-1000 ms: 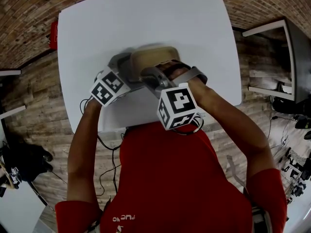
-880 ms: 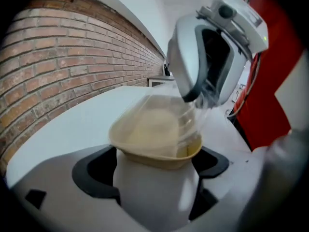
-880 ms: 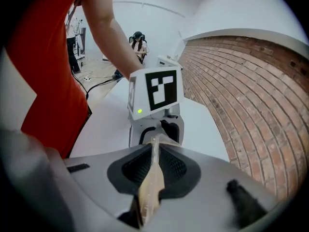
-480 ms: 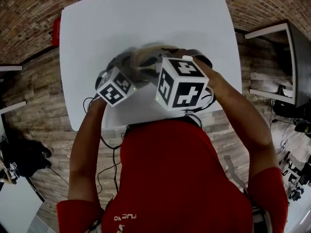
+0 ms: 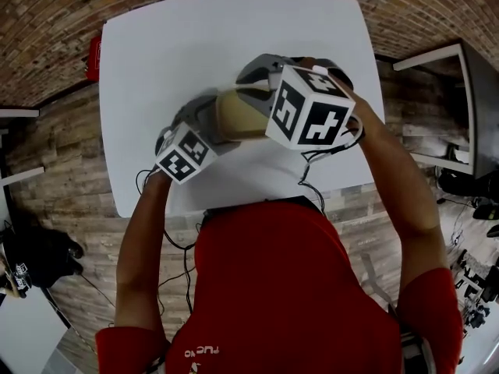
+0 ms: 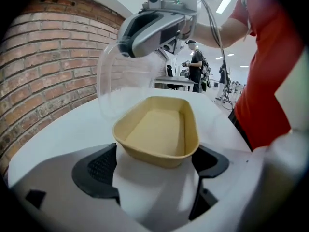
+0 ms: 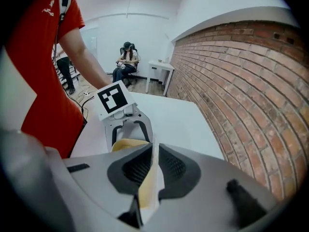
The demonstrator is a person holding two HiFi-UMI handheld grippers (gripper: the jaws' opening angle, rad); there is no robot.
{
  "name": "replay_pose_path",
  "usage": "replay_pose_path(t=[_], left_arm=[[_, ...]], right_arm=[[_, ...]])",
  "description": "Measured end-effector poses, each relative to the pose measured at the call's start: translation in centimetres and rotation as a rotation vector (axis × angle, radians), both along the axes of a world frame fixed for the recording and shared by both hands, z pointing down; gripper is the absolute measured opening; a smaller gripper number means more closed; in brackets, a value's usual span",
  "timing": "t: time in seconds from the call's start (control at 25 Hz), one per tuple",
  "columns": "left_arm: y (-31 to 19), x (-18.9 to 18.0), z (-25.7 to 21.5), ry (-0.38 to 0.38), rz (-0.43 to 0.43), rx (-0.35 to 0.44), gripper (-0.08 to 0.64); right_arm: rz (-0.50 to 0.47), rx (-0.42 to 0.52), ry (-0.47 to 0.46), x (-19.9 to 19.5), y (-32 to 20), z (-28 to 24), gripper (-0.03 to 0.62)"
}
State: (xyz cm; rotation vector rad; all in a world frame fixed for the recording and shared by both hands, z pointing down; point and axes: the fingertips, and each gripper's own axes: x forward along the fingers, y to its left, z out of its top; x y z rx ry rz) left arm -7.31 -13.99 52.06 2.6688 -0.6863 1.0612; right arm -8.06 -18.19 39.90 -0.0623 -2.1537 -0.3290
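**Lid in one gripper, tray in the other, over a white table**

The left gripper (image 6: 155, 164) is clamped on the near end of a shallow beige oval plastic tray (image 6: 159, 129). Its two dark pads (image 6: 96, 168) press against the tray's sides. The tray points away from the gripper, level and open at the top, and its inside looks bare. In the head view the tray (image 5: 240, 114) lies between the two grippers, above the white square table (image 5: 195, 45).

The right gripper (image 7: 149, 167) has its jaws pressed together on the rim of a thin transparent plastic lid (image 7: 150, 180). That gripper's own view shows the lid edge-on as a pale strip running up between the pads. From the left gripper view the lid (image 6: 116, 83) hangs tilted from the right gripper, above the tray's far left end. Whether its lower edge touches the tray cannot be told. The right gripper sits higher than the left, and its marker cube (image 5: 310, 107) is close to the head camera.

The person holding both grippers wears a red shirt (image 5: 281, 287). A small red object (image 5: 93, 57) sits at the table's left edge. The floor around the table is brick-patterned (image 5: 47, 22). A brick wall (image 7: 241, 81) runs beside the table, and a seated person (image 7: 126, 62) shows far back in the room.
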Motion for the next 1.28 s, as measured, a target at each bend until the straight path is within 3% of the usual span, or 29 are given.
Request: replay_pose_path(t=[0.32, 0.48, 0.64, 0.72, 0.96, 1.12, 1.28], left_arm=[[0.2, -1.2, -2.8, 0.13, -0.067, 0.022, 0.494], [0.1, -2.0, -5.9, 0.236, -0.153, 0.071, 0.494], [-0.6, -2.1, -9.4, 0.355, -0.244, 0.106, 0.485], [-1.3, -2.1, -11.4, 0.435, -0.296, 0.13, 0.441], [-2.9, -2.4, -14.9, 0.647, -0.427, 0.151, 0.181], [-4.1, -2.0, -15.0, 0.638, -0.464, 0.171, 0.09], [-4.9, -1.5, -14.9, 0.602, -0.475, 0.185, 0.054]], right_arm=[[-0.007, -0.122, -0.081, -0.4, -2.3, 1.1, 0.055], [-0.022, -0.203, -0.018, -0.2, -3.6, 1.6, 0.055], [-0.055, -0.211, 0.019, -0.4, -5.5, 2.3, 0.055], [-0.073, -0.204, 0.012, -0.9, -6.3, 2.6, 0.054], [-0.064, -0.177, -0.046, -2.3, -9.4, 3.9, 0.055], [-0.059, -0.187, -0.096, -3.4, -11.7, 5.7, 0.057], [-0.027, -0.232, -0.114, -3.8, -12.8, 7.3, 0.057]])
